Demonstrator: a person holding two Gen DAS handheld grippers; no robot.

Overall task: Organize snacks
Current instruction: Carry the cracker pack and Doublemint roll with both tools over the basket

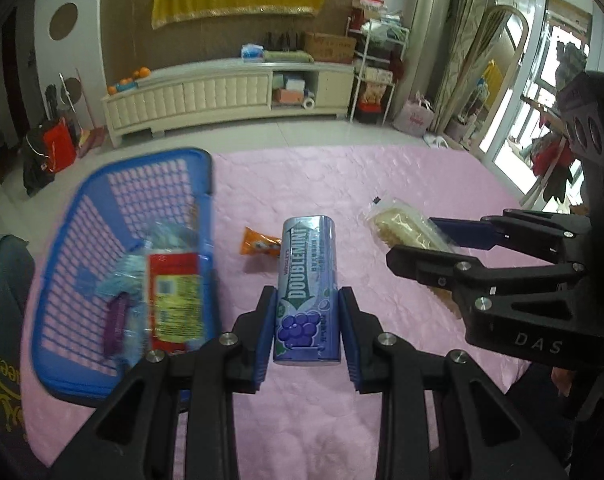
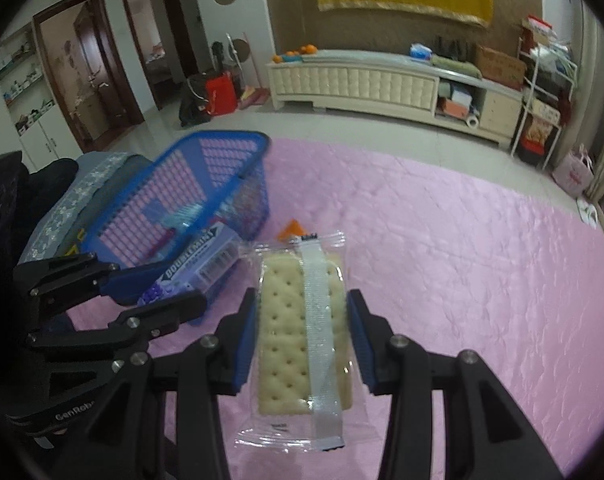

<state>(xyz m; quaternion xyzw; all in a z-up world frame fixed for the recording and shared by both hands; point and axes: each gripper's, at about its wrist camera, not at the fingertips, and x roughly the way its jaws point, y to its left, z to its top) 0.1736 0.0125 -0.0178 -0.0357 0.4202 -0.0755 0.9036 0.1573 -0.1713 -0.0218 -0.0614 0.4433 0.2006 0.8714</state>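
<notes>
My left gripper (image 1: pixel 305 330) is shut on a purple Doublemint gum box (image 1: pixel 307 288), held above the pink cloth (image 1: pixel 322 184). My right gripper (image 2: pixel 302 332) is shut on a clear-wrapped cracker pack (image 2: pixel 298 332), also lifted; that gripper (image 1: pixel 416 240) and its cracker pack (image 1: pixel 406 228) appear at the right of the left wrist view. The blue basket (image 1: pixel 82 208) lies to the left with a red-and-yellow packet (image 1: pixel 174 296) and other wrapped snacks inside. A small orange packet (image 1: pixel 260 242) rests on the cloth between basket and gum. The left gripper (image 2: pixel 162 284) with the gum box (image 2: pixel 206 264) shows beside the basket (image 2: pixel 222 168).
The pink cloth (image 2: pixel 462 240) covers the work surface and extends far to the right. A grey patterned cushion (image 2: pixel 82 184) lies left of the basket. Beyond the surface are tiled floor and a long cream cabinet (image 1: pixel 222 92).
</notes>
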